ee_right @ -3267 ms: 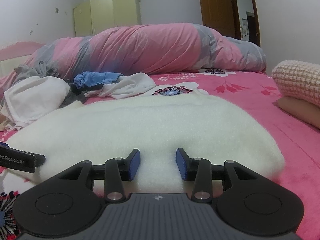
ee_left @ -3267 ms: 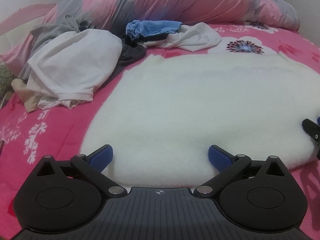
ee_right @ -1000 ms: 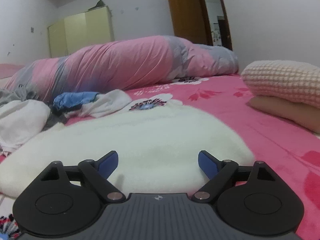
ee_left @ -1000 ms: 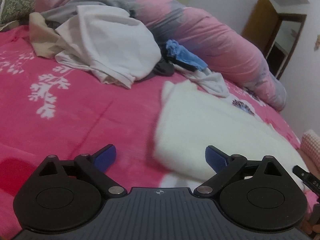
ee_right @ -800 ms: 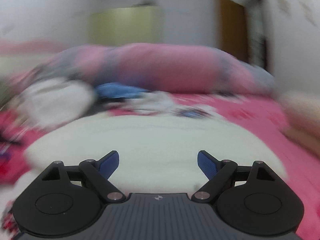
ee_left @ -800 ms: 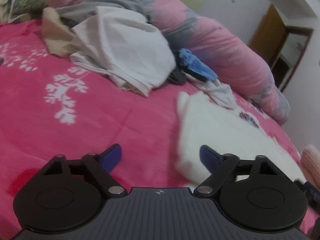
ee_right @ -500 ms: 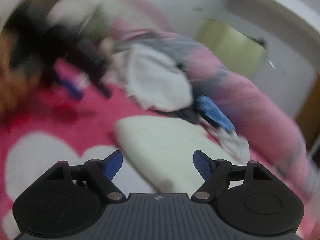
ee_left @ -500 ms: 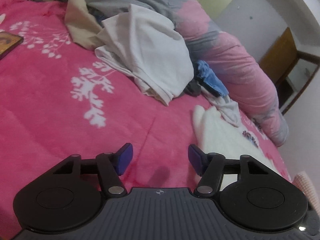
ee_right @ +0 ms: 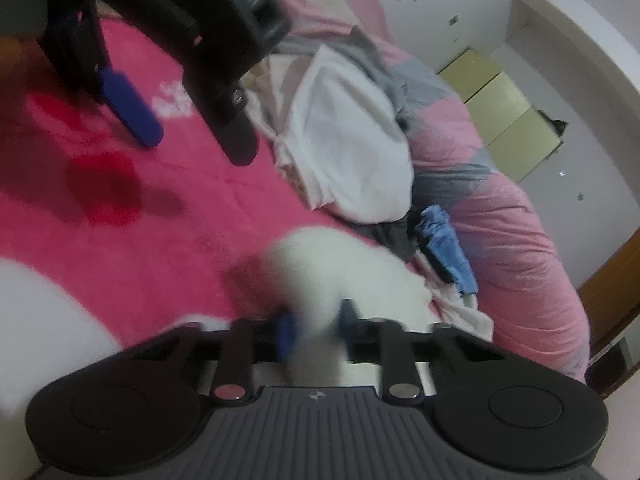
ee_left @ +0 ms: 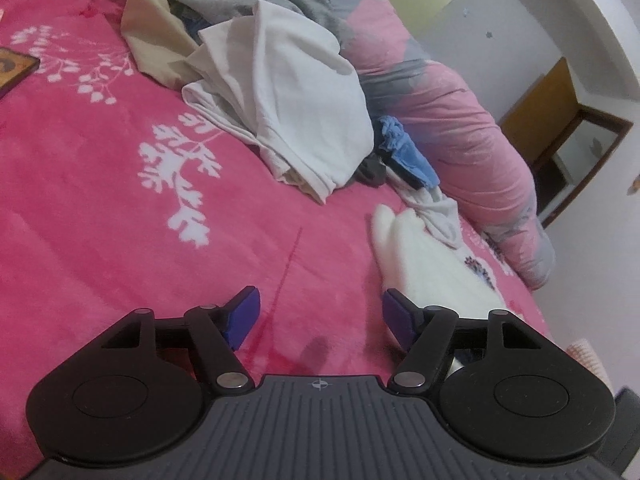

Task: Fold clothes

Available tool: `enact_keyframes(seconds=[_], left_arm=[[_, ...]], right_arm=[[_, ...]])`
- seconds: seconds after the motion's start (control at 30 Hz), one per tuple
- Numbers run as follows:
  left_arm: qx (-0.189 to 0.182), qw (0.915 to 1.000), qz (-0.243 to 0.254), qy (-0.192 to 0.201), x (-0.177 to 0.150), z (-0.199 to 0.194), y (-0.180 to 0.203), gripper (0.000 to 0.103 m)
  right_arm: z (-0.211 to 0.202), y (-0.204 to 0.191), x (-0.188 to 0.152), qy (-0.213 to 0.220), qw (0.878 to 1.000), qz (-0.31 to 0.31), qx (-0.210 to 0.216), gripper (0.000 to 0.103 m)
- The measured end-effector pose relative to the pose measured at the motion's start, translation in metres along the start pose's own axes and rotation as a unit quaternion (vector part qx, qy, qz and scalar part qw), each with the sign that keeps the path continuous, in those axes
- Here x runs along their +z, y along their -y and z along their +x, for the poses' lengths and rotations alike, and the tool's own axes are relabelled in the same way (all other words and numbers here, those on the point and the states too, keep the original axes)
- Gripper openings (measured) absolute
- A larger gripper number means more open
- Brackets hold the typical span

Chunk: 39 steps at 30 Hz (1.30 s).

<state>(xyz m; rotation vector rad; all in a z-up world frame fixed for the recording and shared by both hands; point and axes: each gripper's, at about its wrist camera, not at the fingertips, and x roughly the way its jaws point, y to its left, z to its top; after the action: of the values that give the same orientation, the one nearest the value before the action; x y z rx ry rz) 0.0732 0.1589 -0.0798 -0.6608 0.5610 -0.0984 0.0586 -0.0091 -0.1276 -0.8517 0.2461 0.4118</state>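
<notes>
A rolled pink-and-grey duvet lies along the pink floral bedspread, near a yellow wardrobe.

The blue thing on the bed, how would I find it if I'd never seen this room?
Start at the long pink and grey rolled duvet lying along the far side of the pink bed. At its foot sits a heap of clothes topped by a big white shirt. The crumpled blue garment lies just right of that shirt, the only blue piece among white, grey and beige ones.
</notes>
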Motion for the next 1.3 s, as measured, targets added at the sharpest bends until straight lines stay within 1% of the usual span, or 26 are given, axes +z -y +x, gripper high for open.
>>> enact_keyframes(seconds=[0.07, 0.13, 0.23, 0.37, 0.47, 0.63, 0.77, 0.87, 0.93, 1.0, 1.03, 1.07, 1.1, 1.17, 1.2, 1.23, 1.27, 1.3], left_arm=[[-0.002, 1.0, -0.004, 0.001, 0.002, -0.002, -0.002, 0.069], [-0.002, 1.0, -0.003, 0.002, 0.002, -0.004, -0.002, 0.07], [-0.001, 1.0, 0.0, 0.001, 0.003, -0.008, -0.001, 0.071], [-0.001, 1.0, 0.005, 0.0, 0.004, -0.014, 0.001, 0.072], [0.0, 1.0, 0.009, -0.001, 0.005, -0.018, 0.002, 0.073], [0.004, 0.9996, 0.025, -0.009, 0.003, -0.021, 0.009, 0.074], [0.01, 0.9988, 0.039, -0.026, 0.0, -0.015, 0.019, 0.074], [0.016, 0.999, 0.03, -0.029, 0.002, -0.016, 0.02, 0.074], [0.022, 0.999, 0.025, -0.028, 0.004, -0.018, 0.021, 0.074], [0.029, 0.9984, 0.037, -0.032, 0.005, -0.019, 0.027, 0.076], [0.03, 0.9978, 0.045, -0.037, 0.005, -0.02, 0.03, 0.077], [0.027, 0.9973, 0.054, -0.043, 0.004, -0.021, 0.035, 0.08], [0.023, 0.9965, 0.062, -0.05, 0.002, -0.022, 0.039, 0.083], [0.009, 0.9952, 0.07, -0.067, -0.002, -0.02, 0.044, 0.085], [0.001, 0.9945, 0.07, -0.077, -0.004, -0.019, 0.046, 0.087], [-0.006, 0.9939, 0.068, -0.086, -0.006, -0.016, 0.048, 0.087], [-0.014, 0.9932, 0.065, -0.096, -0.009, -0.013, 0.05, 0.088], [-0.021, 0.9923, 0.062, -0.105, -0.011, -0.011, 0.051, 0.088]], right_arm=[[-0.009, 0.02, 0.003, 0.006, 0.998, 0.058, 0.014, 0.011], [-0.021, 0.042, 0.004, 0.015, 0.993, 0.115, 0.035, 0.011], [-0.037, 0.062, 0.005, 0.032, 0.985, 0.157, 0.058, 0.011], [-0.064, 0.068, 0.001, 0.049, 0.98, 0.168, 0.092, 0.011], [-0.087, 0.062, -0.006, 0.046, 0.977, 0.17, 0.116, 0.011], [-0.113, 0.043, -0.009, 0.048, 0.974, 0.178, 0.13, 0.012], [-0.111, 0.037, -0.007, 0.059, 0.968, 0.206, 0.133, 0.012], [-0.104, 0.033, 0.0, 0.078, 0.963, 0.219, 0.136, 0.012], [-0.096, 0.021, -0.001, 0.076, 0.968, 0.198, 0.135, 0.013], [-0.089, 0.001, -0.009, 0.057, 0.977, 0.156, 0.131, 0.018], [-0.086, -0.009, -0.013, 0.048, 0.981, 0.134, 0.129, 0.027], [-0.086, -0.016, -0.017, 0.046, 0.984, 0.117, 0.126, 0.04], [-0.092, -0.016, -0.022, 0.055, 0.985, 0.11, 0.124, 0.046], [-0.107, -0.004, -0.033, 0.072, 0.98, 0.128, 0.136, 0.066], [-0.114, 0.007, -0.039, 0.078, 0.976, 0.149, 0.141, 0.07], [-0.122, 0.019, -0.046, 0.081, 0.972, 0.174, 0.137, 0.075], [-0.129, 0.034, -0.054, 0.078, 0.968, 0.201, 0.127, 0.078], [-0.135, 0.049, -0.063, 0.071, 0.963, 0.232, 0.118, 0.078]])
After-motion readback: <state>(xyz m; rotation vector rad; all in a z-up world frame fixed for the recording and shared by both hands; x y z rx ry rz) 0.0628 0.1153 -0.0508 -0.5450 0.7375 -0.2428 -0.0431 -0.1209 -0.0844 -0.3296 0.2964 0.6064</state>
